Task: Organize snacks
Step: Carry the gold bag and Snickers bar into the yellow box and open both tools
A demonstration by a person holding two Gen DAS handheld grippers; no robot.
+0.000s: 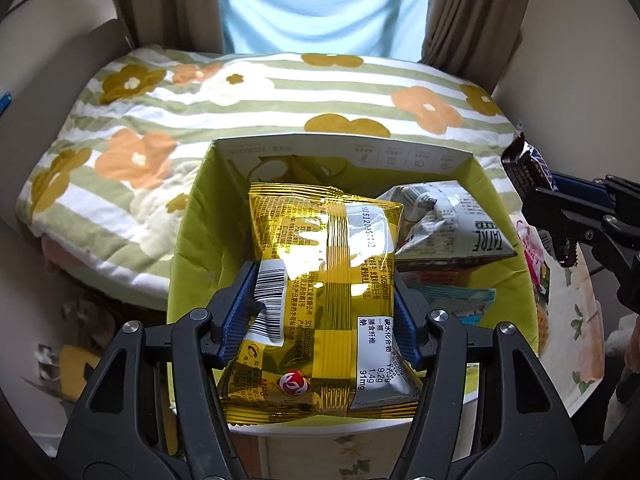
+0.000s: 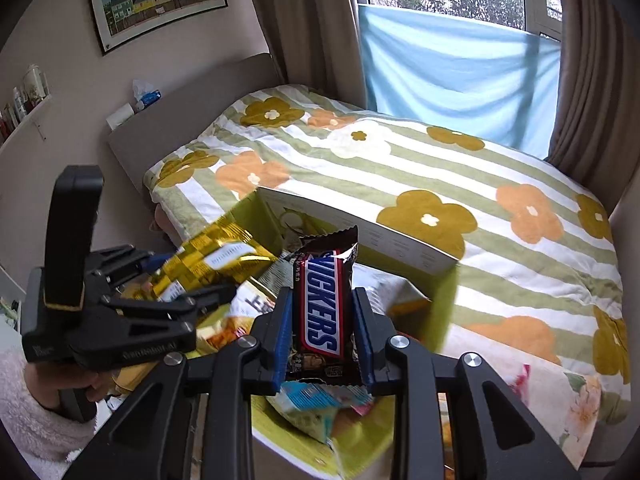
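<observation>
Right wrist view: the right gripper clamped a Snickers bar, long axis upright; the left gripper pinched a gold snack packet lengthwise over the green box.

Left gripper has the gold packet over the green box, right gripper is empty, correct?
Not quite. The right gripper is not empty: the right wrist view shows it shut on a Snickers bar. The left gripper does hold the gold packet over the green box.

Glossy gold foil packet; matt cardboard box; soft cloth quilt.
</observation>
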